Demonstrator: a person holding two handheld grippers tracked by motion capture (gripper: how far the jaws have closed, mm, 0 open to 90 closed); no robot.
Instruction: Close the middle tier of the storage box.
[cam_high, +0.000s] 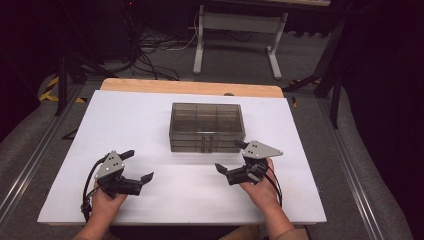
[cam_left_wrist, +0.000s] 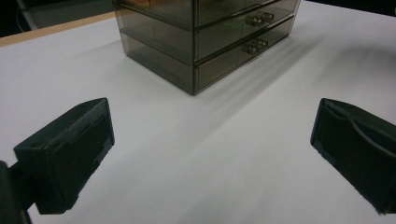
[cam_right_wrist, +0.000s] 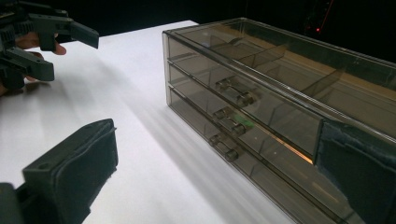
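The smoky translucent drawer chest (cam_high: 207, 127) stood on the white worktop (cam_high: 150, 125), about midway across it and toward the far edge, with its long axis running parallel to that edge and its drawer fronts turned toward the near edge, where the person's hands were. In the right gripper view three drawers showed stacked one above the other, each with a small clear handle (cam_right_wrist: 233, 93) at the middle of its front; all three sat flush, so I judged them shut. Through the lid, dividers marked off compartments in the top layer, and nothing could be made out lying in them; a small green spot by the middle handle was too small to identify.

The right gripper (cam_high: 232, 157) was the nearer of the two, just beside the front right corner of the chest, with its fingers (cam_right_wrist: 74, 172) spread wide and nothing between them; the chest's front lay ahead and to one side of them, not yet touched. A reach for a handle would, by my reading, call for the fingers to turn toward the front face and come in level with the chosen drawer.

The left gripper (cam_high: 137, 165) rested well apart from the chest, near the front left corner of the worktop, its fingers (cam_left_wrist: 70, 154) also wide and empty, pointed across toward the chest's near corner.
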